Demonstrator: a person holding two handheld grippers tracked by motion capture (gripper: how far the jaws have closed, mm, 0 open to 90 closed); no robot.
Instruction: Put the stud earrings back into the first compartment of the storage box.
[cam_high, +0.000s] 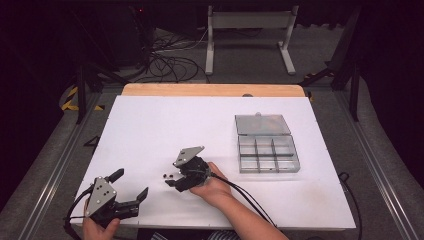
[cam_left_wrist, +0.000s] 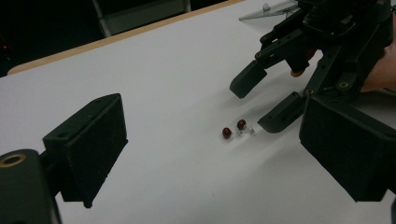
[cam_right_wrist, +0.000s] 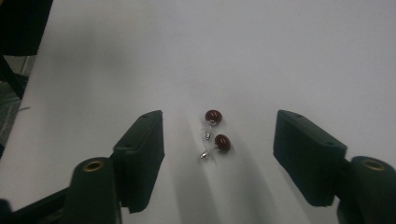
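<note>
Two round glossy red earrings (cam_right_wrist: 217, 130), matte black right tool (cam_right_wrist: 218, 154) agape

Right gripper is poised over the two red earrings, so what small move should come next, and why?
Probably lower the right gripper and close on one of the red earrings. Its jaws stand open on either side of the pair, which lies loose on the white table, and the compartment box sits open.

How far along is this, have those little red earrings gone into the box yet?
Not yet. The clear box already stands open, its compartments apparently empty. Both red earrings lie on the white table. The right gripper is open around them, nothing grasped. The left gripper waits open. Picking up and placing remain.
</note>
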